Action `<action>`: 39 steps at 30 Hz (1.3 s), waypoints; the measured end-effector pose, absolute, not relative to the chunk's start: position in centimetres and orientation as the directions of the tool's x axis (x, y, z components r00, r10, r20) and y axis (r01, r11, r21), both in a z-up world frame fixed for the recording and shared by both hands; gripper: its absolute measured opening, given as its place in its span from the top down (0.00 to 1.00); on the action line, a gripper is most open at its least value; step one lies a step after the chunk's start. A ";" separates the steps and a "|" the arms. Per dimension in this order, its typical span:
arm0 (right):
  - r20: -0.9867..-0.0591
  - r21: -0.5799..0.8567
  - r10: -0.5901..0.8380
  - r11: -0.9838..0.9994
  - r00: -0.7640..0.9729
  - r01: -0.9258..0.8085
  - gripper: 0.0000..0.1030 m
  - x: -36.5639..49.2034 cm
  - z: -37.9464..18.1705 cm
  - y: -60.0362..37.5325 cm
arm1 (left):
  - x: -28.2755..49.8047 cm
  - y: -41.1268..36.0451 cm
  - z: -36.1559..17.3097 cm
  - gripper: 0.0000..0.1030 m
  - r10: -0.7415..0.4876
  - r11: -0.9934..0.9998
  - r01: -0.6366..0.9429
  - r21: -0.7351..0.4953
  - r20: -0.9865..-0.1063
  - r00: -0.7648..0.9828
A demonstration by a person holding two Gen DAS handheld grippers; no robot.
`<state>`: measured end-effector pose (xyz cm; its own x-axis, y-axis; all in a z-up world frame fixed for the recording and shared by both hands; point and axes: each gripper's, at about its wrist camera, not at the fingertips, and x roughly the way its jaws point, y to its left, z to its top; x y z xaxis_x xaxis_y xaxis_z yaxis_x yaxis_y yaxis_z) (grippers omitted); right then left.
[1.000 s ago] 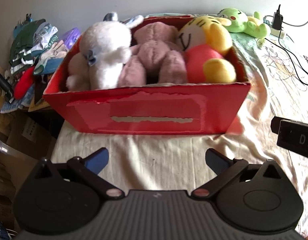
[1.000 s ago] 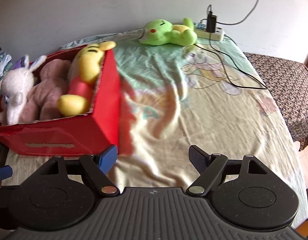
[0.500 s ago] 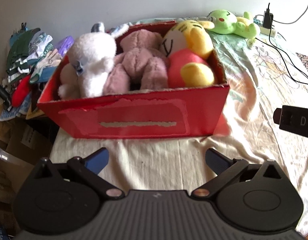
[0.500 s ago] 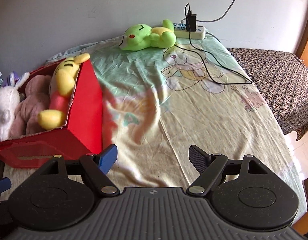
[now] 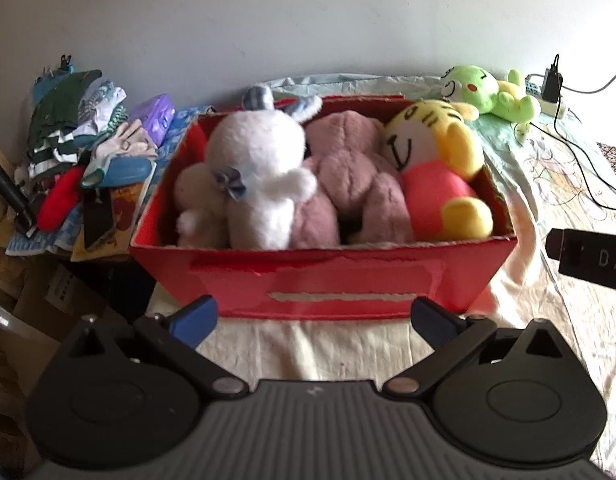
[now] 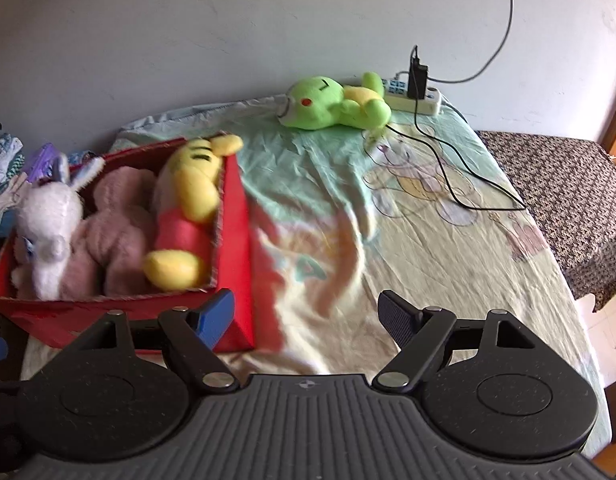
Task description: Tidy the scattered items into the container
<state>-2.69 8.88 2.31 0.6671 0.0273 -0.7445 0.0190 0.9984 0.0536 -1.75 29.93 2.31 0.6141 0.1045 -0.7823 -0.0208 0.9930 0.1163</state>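
Observation:
A red box (image 5: 332,280) (image 6: 234,216) stands on the bed and holds a white rabbit plush (image 5: 260,176) (image 6: 48,216), a pink plush (image 5: 352,176) (image 6: 120,232) and a yellow tiger plush in red (image 5: 436,160) (image 6: 188,208). A green plush (image 5: 488,92) (image 6: 332,104) lies loose on the sheet by the far wall. My left gripper (image 5: 314,318) is open, just in front of the box. My right gripper (image 6: 306,316) is open and empty, at the box's near right corner; its body (image 5: 588,258) shows at the right edge of the left wrist view.
A power strip (image 6: 416,94) with a charger and black cables (image 6: 448,176) lies beside the green plush. Piled clothes and clutter (image 5: 88,152) sit left of the box. A patterned brown cover (image 6: 568,200) borders the bed's right side, and the wall runs behind.
Both views have shifted while the grippers stayed open. The box now sits closer and more central to the left gripper; the right gripper has swung back left toward the box.

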 end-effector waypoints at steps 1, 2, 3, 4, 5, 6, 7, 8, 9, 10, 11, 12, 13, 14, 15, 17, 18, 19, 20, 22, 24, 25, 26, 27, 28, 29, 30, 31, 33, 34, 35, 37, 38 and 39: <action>-0.742 0.050 0.026 0.999 0.670 0.017 0.21 -2.7 2.5 9.2 | -1.7 30.2 2.5 0.00 0.102 0.993 -0.020 0.113 -0.780 0.618; -0.739 0.048 0.026 0.999 0.673 0.015 0.21 -2.6 2.7 9.6 | -1.6 30.5 2.6 0.00 0.097 0.994 -0.019 0.109 -0.779 0.620; -0.737 0.047 0.027 0.999 0.675 0.011 0.21 -2.6 2.9 9.9 | -1.5 30.8 2.7 0.00 0.091 0.995 -0.016 0.104 -0.778 0.621; -0.734 0.046 0.028 0.999 0.679 0.009 0.21 -2.5 3.2 10.3 | -1.3 31.1 2.9 0.00 0.084 0.995 -0.014 0.097 -0.779 0.622; -0.730 0.043 0.027 0.999 0.683 0.007 0.21 -2.5 3.5 10.6 | -1.1 31.4 3.0 0.00 0.080 0.996 -0.014 0.091 -0.779 0.622; -0.725 0.041 0.026 0.999 0.688 0.006 0.21 -2.3 3.7 10.9 | -0.9 31.7 3.1 0.00 0.077 0.996 -0.015 0.086 -0.779 0.623; -0.721 0.040 0.025 0.999 0.693 0.004 0.21 -2.1 3.9 11.2 | -0.7 32.0 3.2 0.00 0.073 0.997 -0.016 0.081 -0.778 0.624; -0.717 0.039 0.026 0.999 0.697 0.002 0.21 -2.0 4.2 11.5 | -0.5 32.3 3.3 0.00 0.072 0.997 -0.017 0.078 -0.778 0.624; -0.714 0.039 0.028 0.999 0.700 0.000 0.21 -1.9 4.4 11.7 | -0.2 32.5 3.4 0.00 0.073 0.997 -0.019 0.077 -0.779 0.623; -0.710 0.039 0.029 0.999 0.704 -0.001 0.21 -1.8 4.6 12.0 | 0.1 32.8 3.5 0.00 0.074 0.997 -0.022 0.077 -0.780 0.621; -0.706 0.038 0.029 0.999 0.707 -0.002 0.21 -1.6 4.8 12.3 | 0.4 33.0 3.6 0.00 0.075 0.997 -0.025 0.076 -0.780 0.621; -0.704 0.037 0.028 0.999 0.710 -0.002 0.21 -1.5 4.9 12.6 | 0.6 33.3 3.7 0.00 0.075 0.997 -0.028 0.074 -0.779 0.622; -0.702 0.036 0.027 0.999 0.712 -0.003 0.21 -1.4 5.1 12.9 | 0.8 33.5 3.8 0.00 0.075 0.997 -0.029 0.072 -0.778 0.624; -0.700 0.036 0.027 0.999 0.713 -0.003 0.21 -1.2 5.2 13.1 | 1.0 33.7 3.9 0.00 0.075 0.997 -0.030 0.073 -0.777 0.625; -0.699 0.035 0.027 0.999 0.715 -0.004 0.21 -1.0 5.3 13.4 | 1.2 33.9 4.0 0.00 0.077 0.997 -0.029 0.075 -0.777 0.625; -0.697 0.033 0.028 0.999 0.716 -0.007 0.21 -0.7 5.4 13.8 | 1.6 34.2 4.1 0.00 0.078 0.997 -0.026 0.079 -0.774 0.628; -0.697 0.032 0.029 0.999 0.717 -0.009 0.21 -0.5 5.5 14.1 | 1.8 34.5 4.2 0.00 0.079 0.996 -0.026 0.080 -0.772 0.631; -0.698 0.033 0.031 0.999 0.716 -0.010 0.21 -0.3 5.5 14.3 | 2.0 34.6 4.3 0.00 0.080 0.996 -0.027 0.082 -0.771 0.632; -0.699 0.036 0.033 0.999 0.715 -0.012 0.21 -0.1 5.6 14.5 | 2.2 34.8 4.4 0.00 0.081 0.996 -0.027 0.082 -0.771 0.632; -0.699 0.040 0.037 0.999 0.715 -0.013 0.21 0.2 5.7 15.0 | 2.6 35.2 4.5 0.00 0.079 0.996 -0.025 0.081 -0.775 0.627; -0.698 0.040 0.042 0.999 0.715 -0.019 0.21 0.6 5.8 15.5 | 3.1 35.5 4.5 0.00 0.082 0.996 -0.029 0.082 -0.778 0.623; -0.698 0.038 0.044 0.999 0.715 -0.024 0.21 0.8 5.9 15.8 | 3.3 35.7 4.6 0.00 0.089 0.996 -0.033 0.088 -0.777 0.623; -0.697 0.036 0.045 0.999 0.716 -0.027 0.21 1.0 5.9 16.1 | 3.5 35.9 4.6 0.00 0.099 0.995 -0.040 0.095 -0.775 0.624; -0.696 0.035 0.046 0.999 0.716 -0.029 0.21 1.2 6.0 16.4 | 3.8 36.1 4.6 0.00 0.107 0.994 -0.046 0.100 -0.775 0.623; -0.697 0.036 0.046 0.999 0.716 -0.029 0.21 1.3 6.0 16.6 | 4.0 36.3 4.6 0.00 0.111 0.993 -0.050 0.102 -0.775 0.622; -0.697 0.036 0.045 0.999 0.716 -0.028 0.21 1.5 6.0 16.8 | 4.3 36.5 4.6 0.00 0.114 0.993 -0.054 0.102 -0.777 0.620; -0.697 0.036 0.043 0.999 0.716 -0.025 0.21 1.6 5.9 17.0 | 4.5 36.8 4.6 0.00 0.117 0.993 -0.060 0.102 -0.778 0.617; -0.696 0.031 0.038 0.999 0.717 -0.023 0.21 1.7 5.9 17.2 | 4.6 37.1 4.5 0.00 0.123 0.992 -0.068 0.104 -0.780 0.613; -0.694 0.007 0.019 1.000 0.720 -0.019 0.21 1.8 5.7 17.7 | 4.8 37.5 4.4 0.00 0.135 0.991 -0.076 0.112 -0.784 0.606; -0.694 -0.005 0.011 1.000 0.720 -0.020 0.21 1.8 5.6 18.0 | 4.9 37.7 4.3 0.00 0.136 0.991 -0.076 0.114 -0.785 0.604; -0.696 -0.013 0.007 1.000 0.718 -0.022 0.21 1.9 5.5 18.2 | 4.9 37.9 4.2 0.00 0.134 0.991 -0.076 0.111 -0.786 0.603; -0.702 -0.014 0.012 0.999 0.712 -0.031 0.21 1.9 5.3 18.5 | 5.0 38.3 4.2 0.00 0.125 0.992 -0.077 0.098 -0.790 0.601; -0.704 -0.011 0.018 0.999 0.710 -0.036 0.21 1.9 5.3 18.6 | 5.0 38.5 4.1 0.00 0.122 0.992 -0.080 0.093 -0.791 0.599; -0.704 -0.012 0.016 0.999 0.710 -0.034 0.21 1.9 5.3 18.7 | 5.1 38.6 4.1 0.00 0.123 0.992 -0.084 0.091 -0.793 0.597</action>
